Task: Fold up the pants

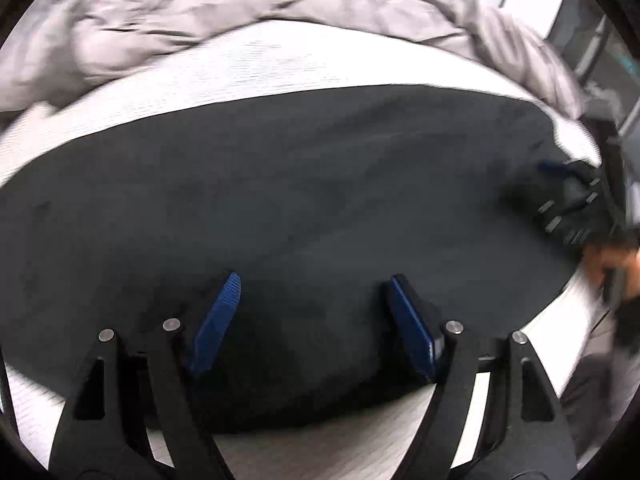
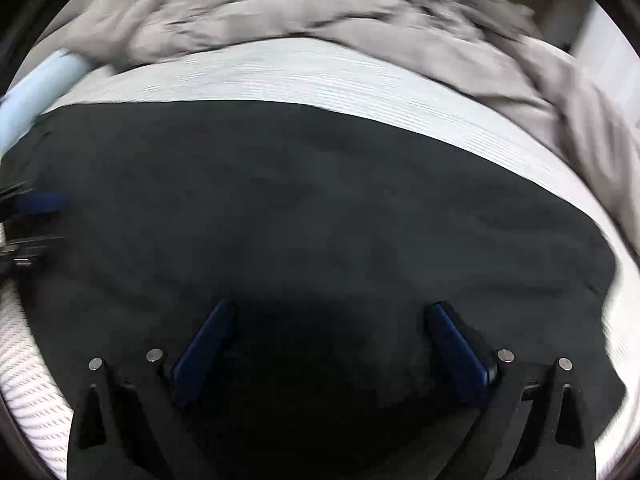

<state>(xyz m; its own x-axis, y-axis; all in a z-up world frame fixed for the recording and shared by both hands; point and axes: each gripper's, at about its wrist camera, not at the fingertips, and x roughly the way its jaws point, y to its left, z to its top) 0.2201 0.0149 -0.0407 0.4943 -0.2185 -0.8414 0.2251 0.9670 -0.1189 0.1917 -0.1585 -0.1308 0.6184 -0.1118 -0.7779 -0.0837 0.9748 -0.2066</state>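
Dark, near-black pants lie spread flat across a white ribbed bed sheet. My left gripper hovers over their near edge, blue pads wide apart, nothing pinched between them. In the right wrist view the same dark pants fill the middle, and my right gripper stands open above the cloth with its blue pads spread wide. The right gripper also shows blurred at the far right of the left wrist view. The left gripper's blue pad shows at the left edge of the right wrist view.
A rumpled grey duvet is heaped along the far side of the bed. A pale blue object lies at the left by the sheet. A hand appears at the right edge. Bare white sheet shows near the front.
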